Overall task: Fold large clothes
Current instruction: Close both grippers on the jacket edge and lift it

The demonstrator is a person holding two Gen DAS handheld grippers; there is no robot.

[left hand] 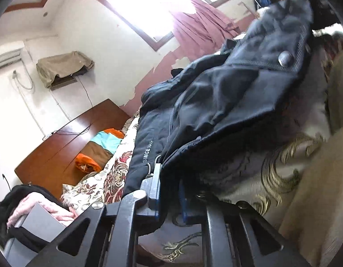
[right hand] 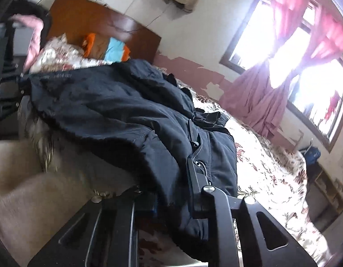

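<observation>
Both tools were clamped on the dark jacket [left hand: 216,102]: left tool [left hand: 169,198] at one hem edge, right tool [right hand: 173,195] at another, over the floral bed [right hand: 271,166].

"SINCE" on black jacket [left hand: 147,153]

The large black padded jacket [left hand: 216,93] is matt woven cloth, softly creased, with a dull round metal snap button [left hand: 285,58]. The floral bedspread [right hand: 271,155] under it is patterned cloth, and the brown wooden headboard [left hand: 66,142] at the far end is smooth and glossy. The black tongs [left hand: 169,191] look like matt plastic with shiny metal screw heads.
</observation>
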